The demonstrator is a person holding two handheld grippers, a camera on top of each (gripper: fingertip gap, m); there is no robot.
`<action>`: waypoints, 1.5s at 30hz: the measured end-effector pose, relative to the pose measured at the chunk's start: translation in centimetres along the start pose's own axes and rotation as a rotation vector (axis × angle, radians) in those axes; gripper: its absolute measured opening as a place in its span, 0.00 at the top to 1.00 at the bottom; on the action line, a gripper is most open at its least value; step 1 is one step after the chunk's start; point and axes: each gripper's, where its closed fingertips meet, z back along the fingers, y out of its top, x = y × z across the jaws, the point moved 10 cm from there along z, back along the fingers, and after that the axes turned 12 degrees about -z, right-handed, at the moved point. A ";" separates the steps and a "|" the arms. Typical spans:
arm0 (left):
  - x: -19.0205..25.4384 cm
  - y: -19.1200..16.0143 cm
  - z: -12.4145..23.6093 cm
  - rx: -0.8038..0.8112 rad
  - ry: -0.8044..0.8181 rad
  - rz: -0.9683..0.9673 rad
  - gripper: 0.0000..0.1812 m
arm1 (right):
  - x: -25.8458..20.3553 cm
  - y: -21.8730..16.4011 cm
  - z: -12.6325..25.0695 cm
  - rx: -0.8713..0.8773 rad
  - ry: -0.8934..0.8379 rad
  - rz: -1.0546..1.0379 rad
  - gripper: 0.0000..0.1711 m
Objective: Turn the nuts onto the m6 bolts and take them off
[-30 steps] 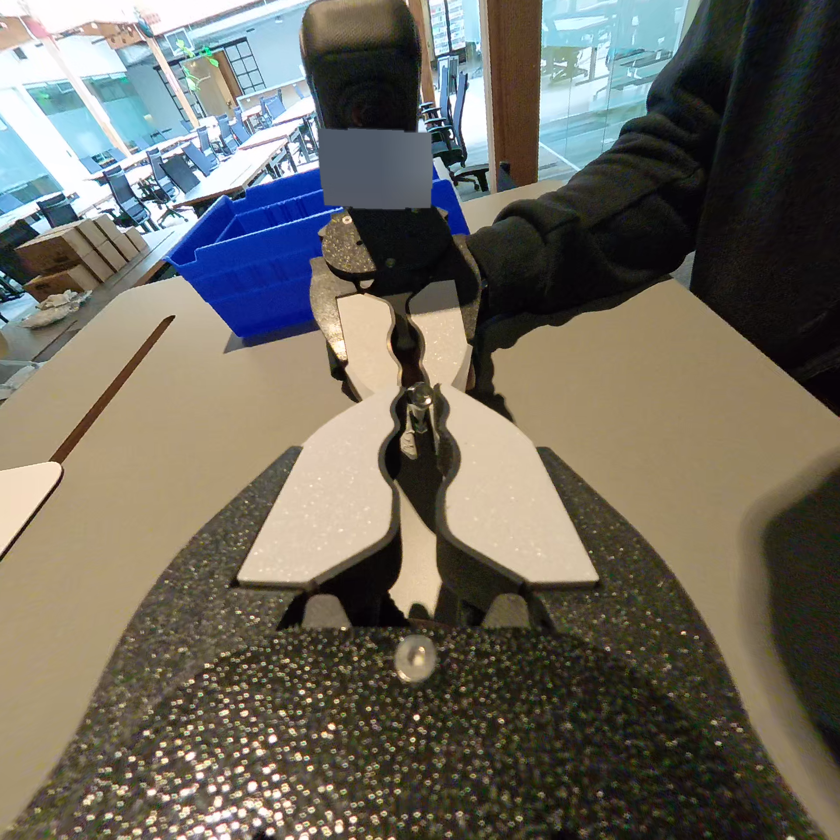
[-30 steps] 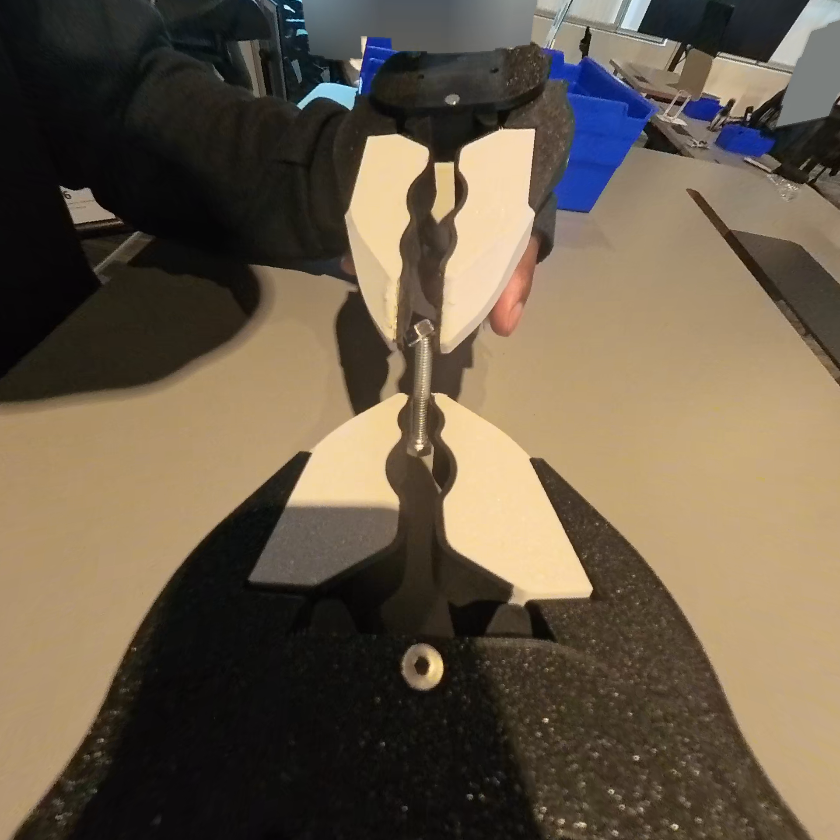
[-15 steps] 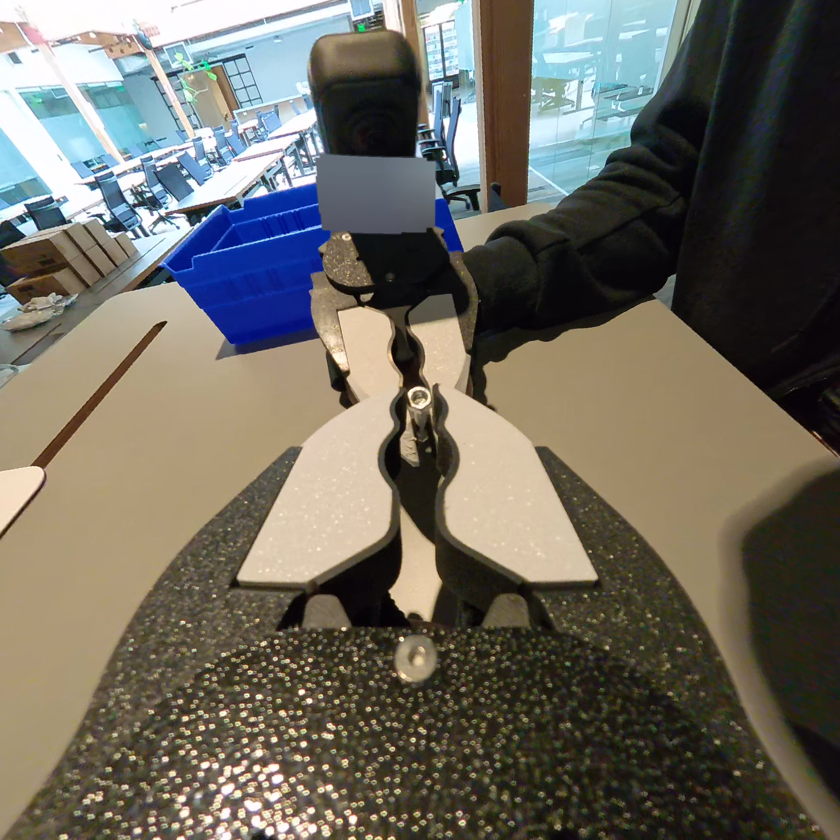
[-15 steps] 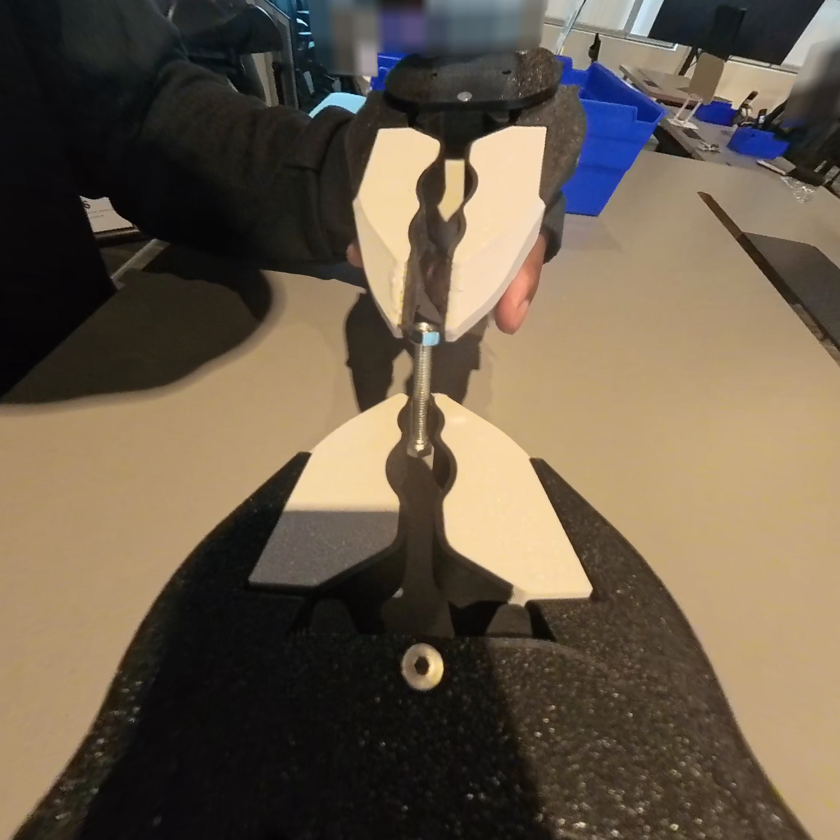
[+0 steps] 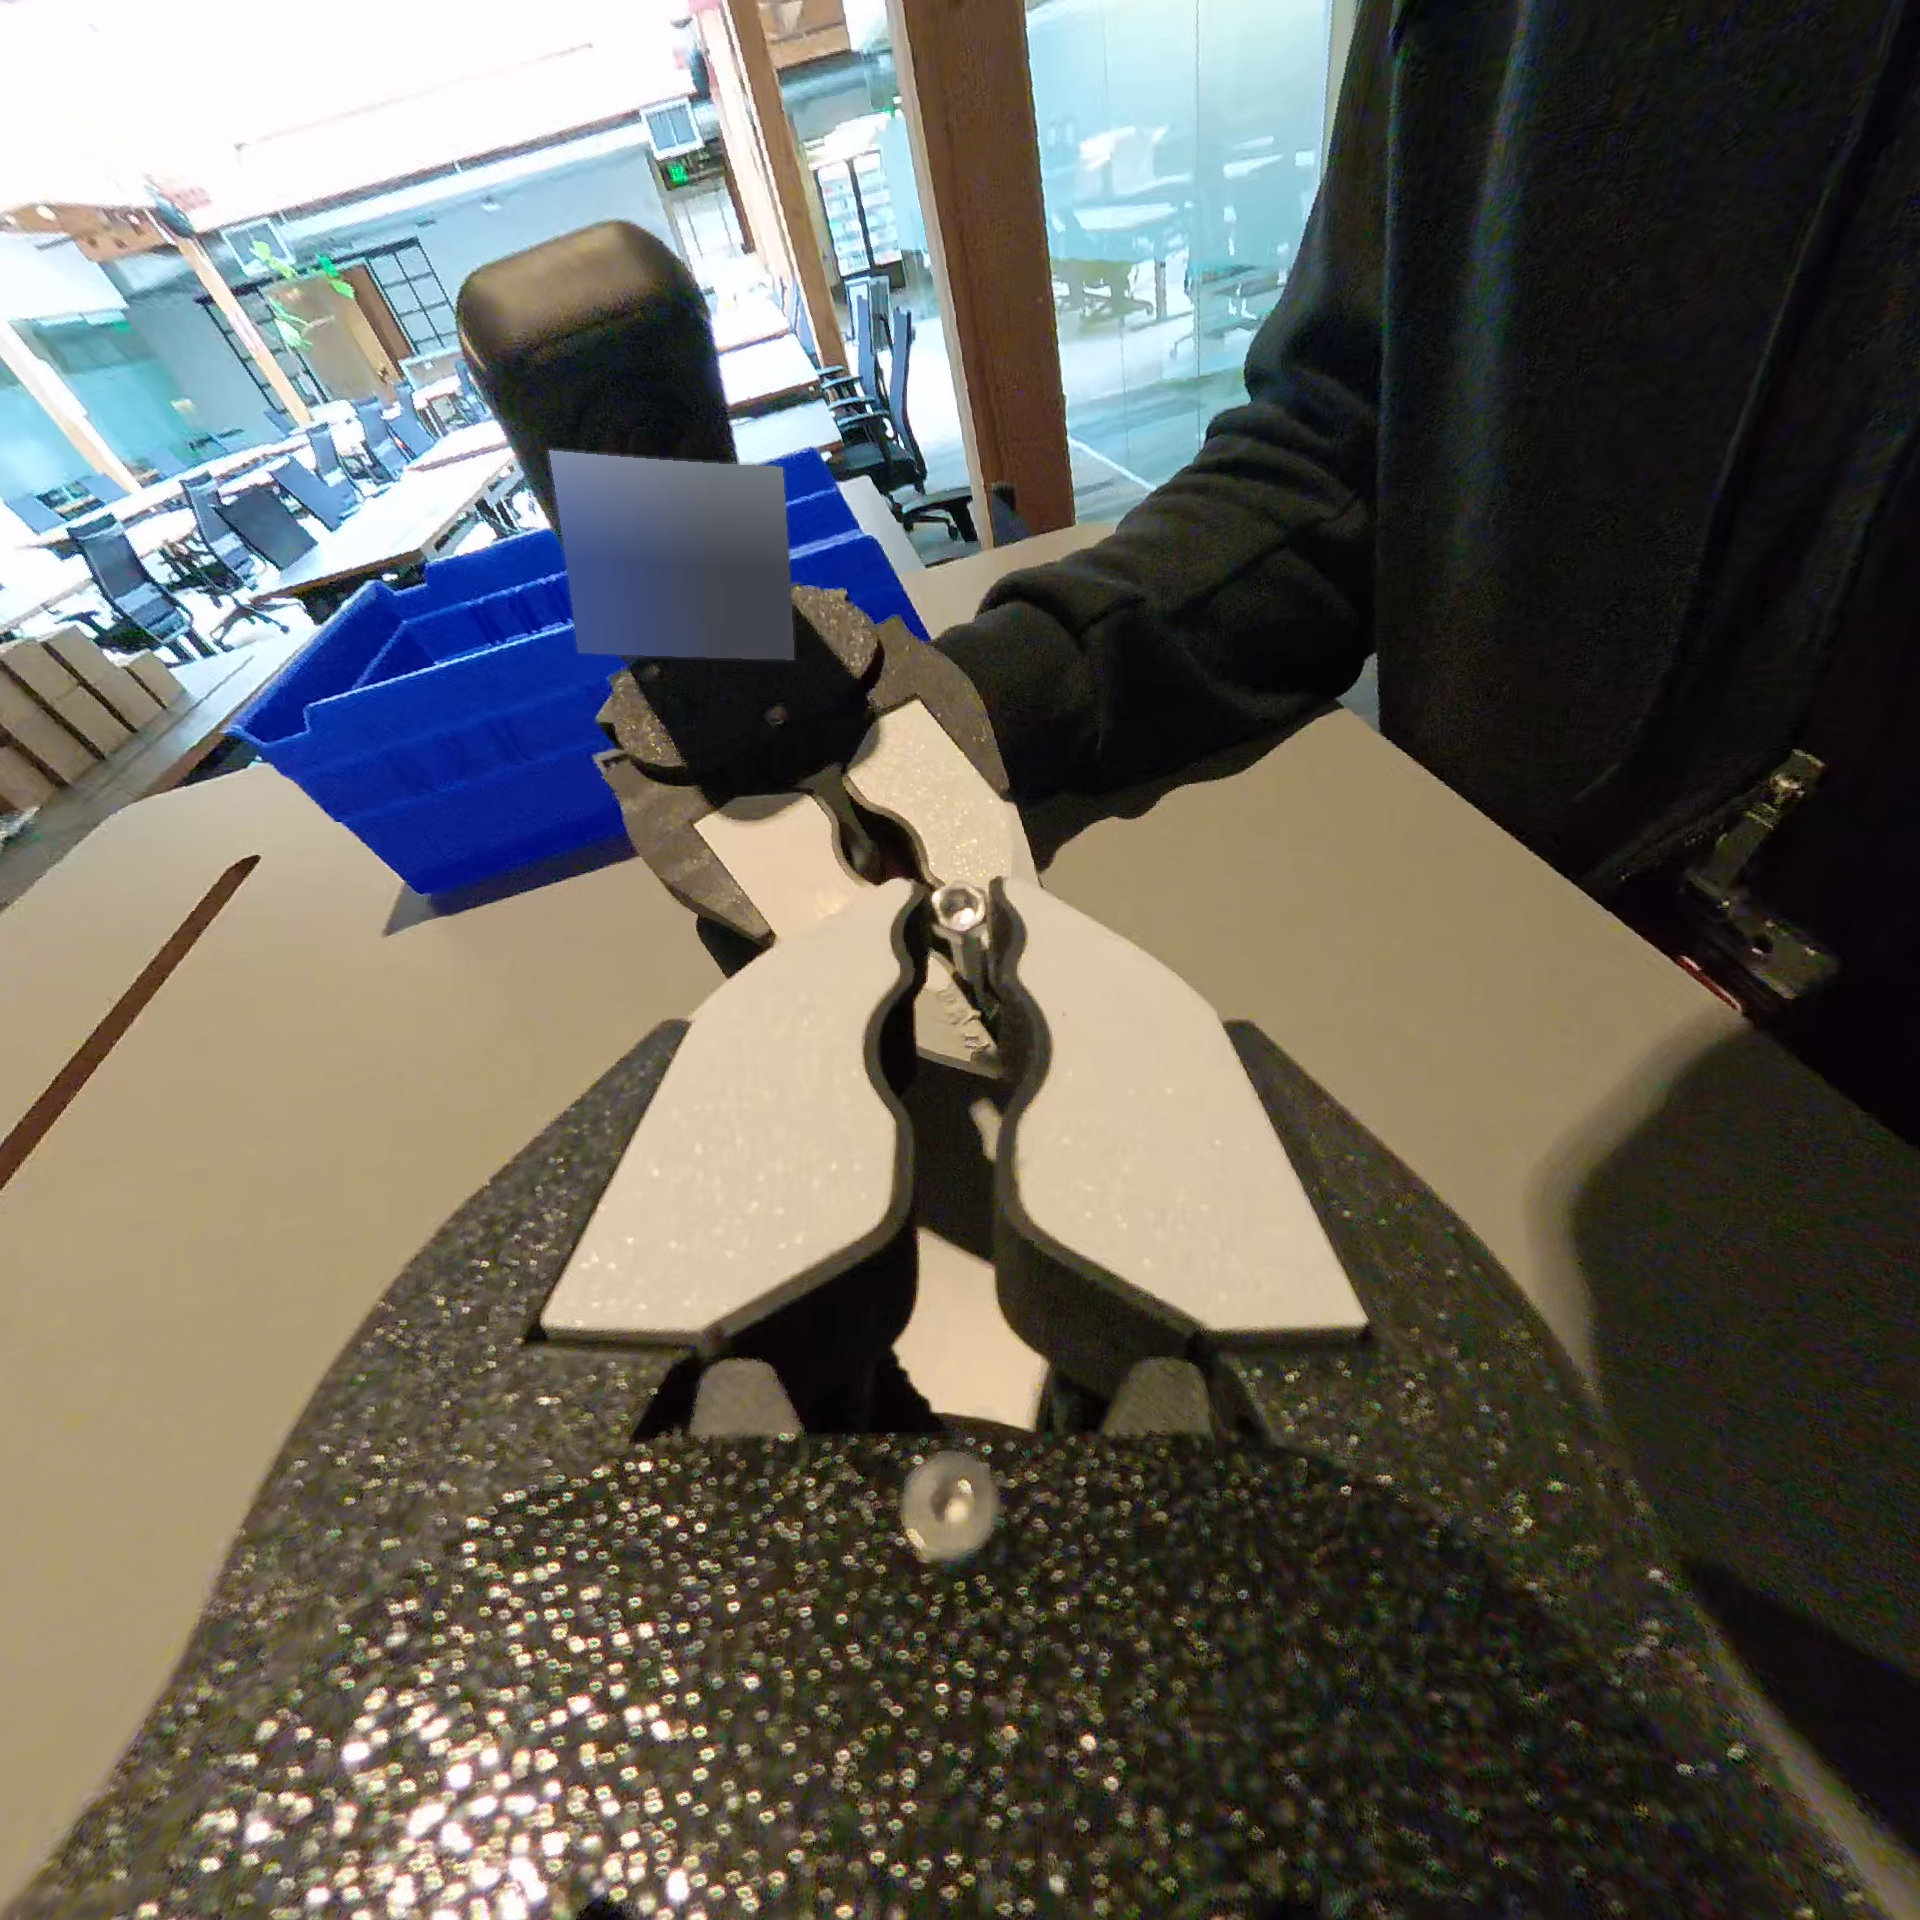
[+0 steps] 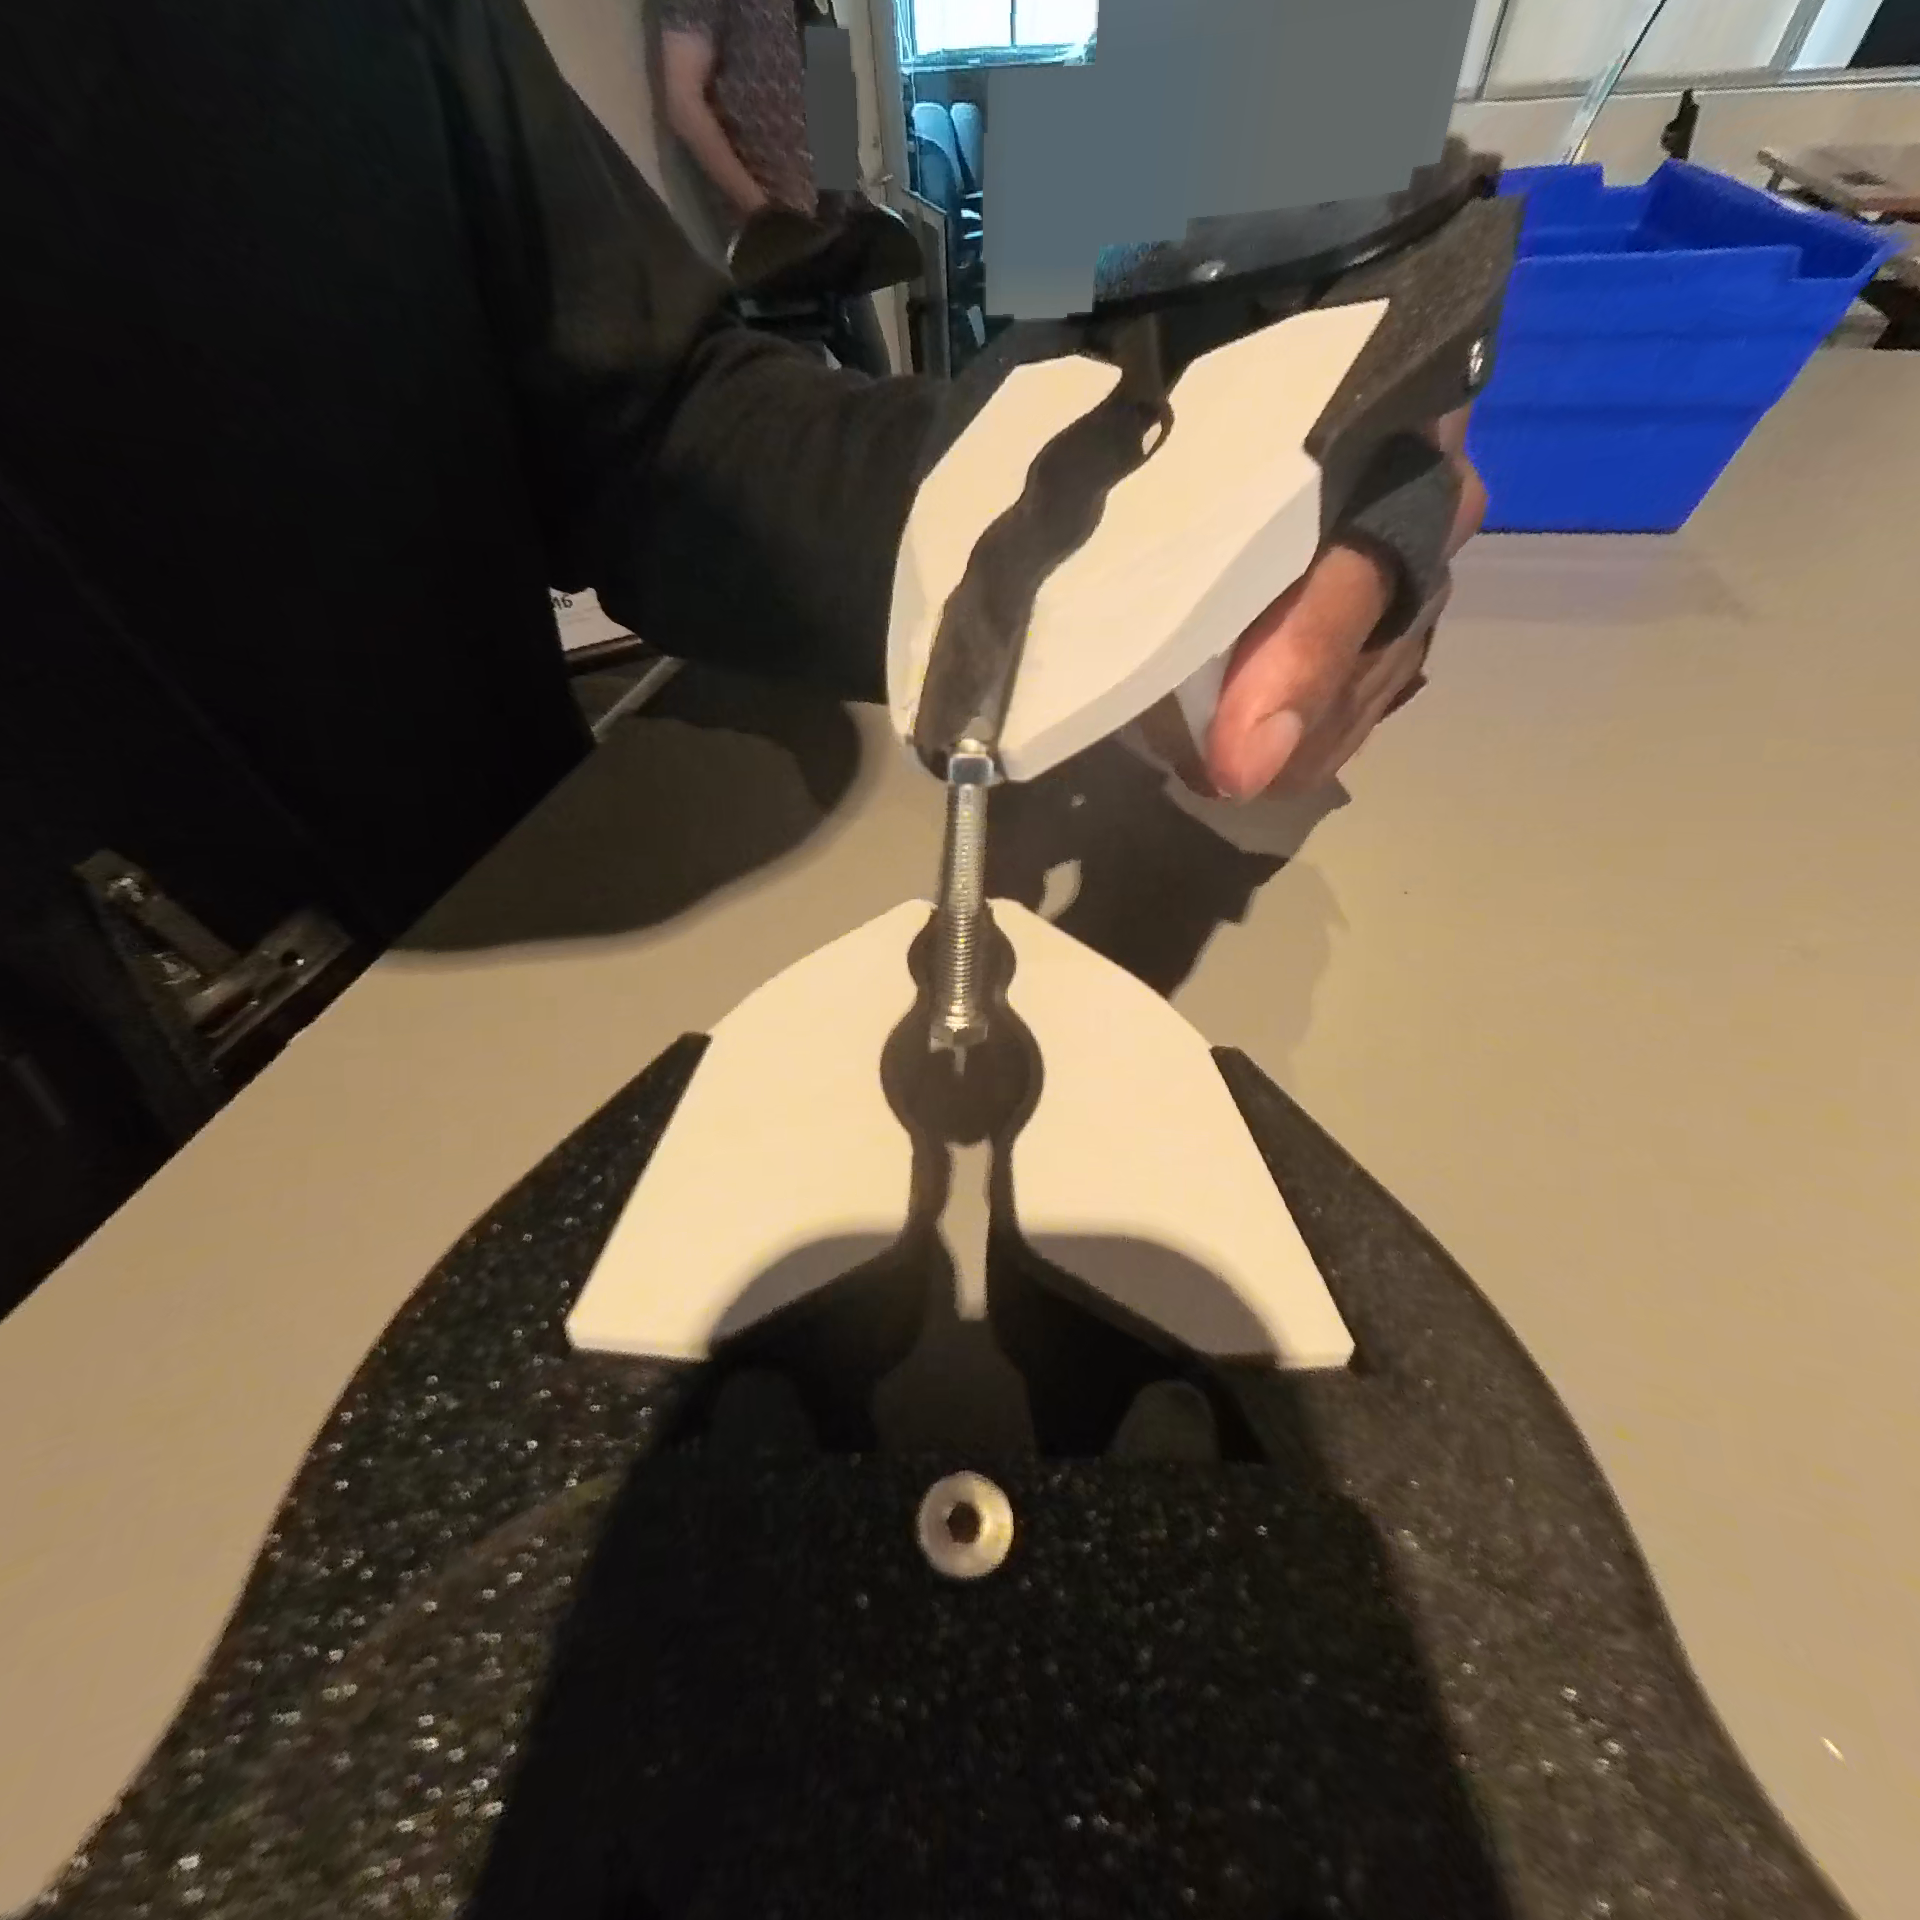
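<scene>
Bins of blue plastic (image 5: 468, 717) sit at the far left of the grey table (image 5: 312, 1039), well apart from the work, which is held up in the air above the table top.

The left gripper (image 5: 954, 940) is closed on the socket-head end of the m6 bolt (image 6: 961, 831). In its own view the hex recess faces the camera, so the shaft points away, toward the other tool. This gripper is tilted, which I take as a twist of the wrist to turn the bolt, and the person's hand (image 6: 1299, 665) is wrapped around its body.

The right gripper (image 6: 958, 920) meets it tip to tip. Its fingers are drawn together around the threaded shaft, which lies in the scalloped channel between them. This keeps the bolt in line while the other end is turned. A slightly wider metal piece at the bolt's free end (image 6: 954, 1034) may be the nut, but I cannot tell for certain, nor how far it is threaded on.

At the right of the left wrist view, a dark sleeve (image 5: 1143, 644) reaches in from the person's body to the right gripper.
</scene>
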 end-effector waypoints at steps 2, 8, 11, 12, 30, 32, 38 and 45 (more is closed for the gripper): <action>0.0 0.0 0.0 -0.001 0.011 0.003 0.93 | 0.0 0.1 0.1 0.012 0.002 0.000 0.97; -0.1 0.0 0.0 -0.004 0.028 0.006 0.92 | 0.0 0.2 0.1 0.022 -0.007 0.003 0.97; -0.3 -0.1 0.0 -0.016 0.047 0.019 0.90 | 0.1 0.1 0.1 0.020 -0.028 0.005 0.97; -0.4 -0.1 0.0 -0.018 0.052 0.026 0.89 | 0.2 0.1 0.1 0.018 -0.036 0.004 0.97; -0.8 -0.1 0.2 -0.040 0.106 0.061 0.88 | 0.4 0.5 0.6 0.087 -0.069 0.016 0.97; -0.9 -0.1 0.2 -0.038 0.106 0.062 0.89 | 0.4 0.5 0.6 0.085 -0.070 0.017 0.97; -0.9 -0.1 0.3 -0.038 0.098 0.064 0.92 | 0.4 0.5 0.6 0.086 -0.072 0.019 0.97; -1.9 -1.3 1.8 -0.089 0.221 0.097 0.93 | 0.9 0.1 1.2 0.044 -0.132 0.008 0.97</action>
